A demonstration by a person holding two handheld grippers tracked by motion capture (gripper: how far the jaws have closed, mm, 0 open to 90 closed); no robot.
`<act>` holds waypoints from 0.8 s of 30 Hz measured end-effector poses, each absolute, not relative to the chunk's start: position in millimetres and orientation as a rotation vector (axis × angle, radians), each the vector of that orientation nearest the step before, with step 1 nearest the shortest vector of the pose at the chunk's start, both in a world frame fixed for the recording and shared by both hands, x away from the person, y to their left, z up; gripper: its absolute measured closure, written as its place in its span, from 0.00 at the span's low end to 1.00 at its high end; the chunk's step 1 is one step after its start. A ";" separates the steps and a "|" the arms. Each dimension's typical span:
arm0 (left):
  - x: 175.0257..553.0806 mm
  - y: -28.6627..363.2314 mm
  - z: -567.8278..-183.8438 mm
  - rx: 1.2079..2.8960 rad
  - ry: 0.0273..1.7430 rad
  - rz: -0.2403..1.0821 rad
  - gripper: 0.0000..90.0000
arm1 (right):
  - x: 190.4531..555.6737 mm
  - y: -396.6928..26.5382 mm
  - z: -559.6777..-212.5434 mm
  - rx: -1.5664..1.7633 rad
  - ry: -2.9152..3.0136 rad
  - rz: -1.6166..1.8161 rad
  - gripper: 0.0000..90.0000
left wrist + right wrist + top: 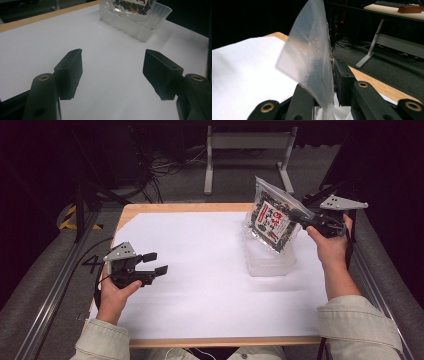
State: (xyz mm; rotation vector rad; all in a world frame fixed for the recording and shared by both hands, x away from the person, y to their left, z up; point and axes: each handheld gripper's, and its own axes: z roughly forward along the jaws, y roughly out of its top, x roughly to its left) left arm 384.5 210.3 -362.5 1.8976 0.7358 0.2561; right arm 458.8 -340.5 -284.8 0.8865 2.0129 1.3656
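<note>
A clear plastic bag (272, 217) with dark contents and a red and white label hangs tilted above a clear plastic tub (270, 260) at the table's right. My right gripper (299, 218) is shut on the bag's top edge, and that see-through edge (312, 62) rises between its jaws in the right gripper view. My left gripper (156, 263) is held above the white sheet at the left, open with nothing between its pads (71, 71). In the left gripper view the tub (140, 25) stands beyond it, with the bag's lower end (130, 5) reaching into it.
A white sheet (200, 285) covers most of the wooden table (150, 208). Beyond the far edge are metal desk legs (207, 165), cables on the floor and a dark stand. Another desk (392, 10) stands in the background.
</note>
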 end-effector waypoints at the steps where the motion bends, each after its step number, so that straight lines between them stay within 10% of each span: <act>1: 384.3 210.3 -362.6 1.898 0.737 0.253 0.37 | 458.6 -340.0 -284.7 0.889 2.018 1.356 0.86; 24: 385.5 207.7 -364.9 1.899 0.749 0.236 0.37 | 470.3 -343.9 -308.1 0.960 2.105 1.363 0.85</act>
